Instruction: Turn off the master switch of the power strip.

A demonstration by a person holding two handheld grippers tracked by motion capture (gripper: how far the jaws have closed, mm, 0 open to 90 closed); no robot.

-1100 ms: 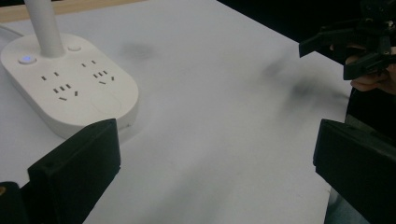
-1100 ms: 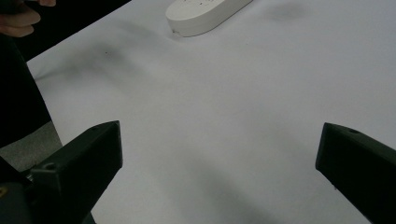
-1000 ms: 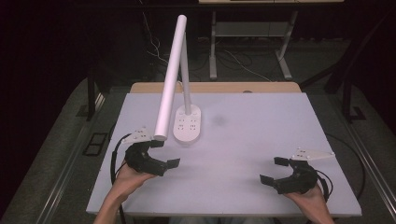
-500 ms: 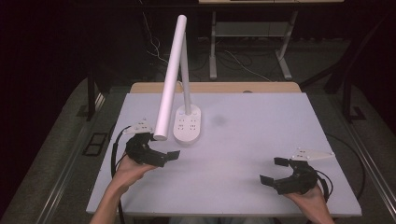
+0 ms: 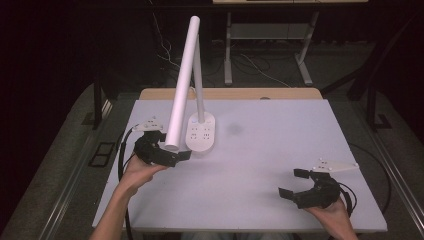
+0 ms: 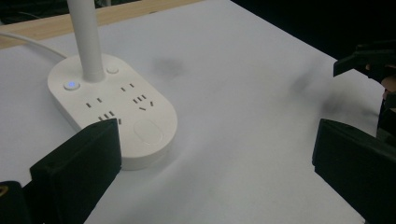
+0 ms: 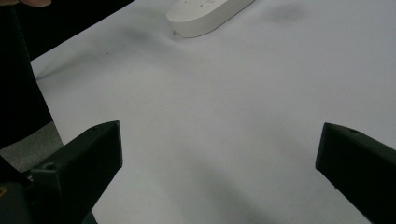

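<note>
A white desk lamp stands on an oval base (image 5: pixel 201 133) with sockets and a lit blue button (image 6: pixel 71 85); its long tube head (image 5: pixel 181 82) slants down toward the left. My left gripper (image 5: pixel 176 156) is open just left of the base's near end, one jaw close beside the base (image 6: pixel 116 116) in the left gripper view. My right gripper (image 5: pixel 294 183) is open and empty over the table's near right part. The base's end (image 7: pixel 208 16) lies far ahead in the right gripper view.
The white table (image 5: pixel 270 140) has a wooden strip (image 5: pixel 230 93) along its far edge. A white cord (image 6: pixel 28 43) runs from the base toward the back. Dark floor, cables and a desk frame (image 5: pixel 270 35) lie beyond the table.
My left gripper has moved forward and to the right, up to the lamp base. My right gripper has stayed where it was.
</note>
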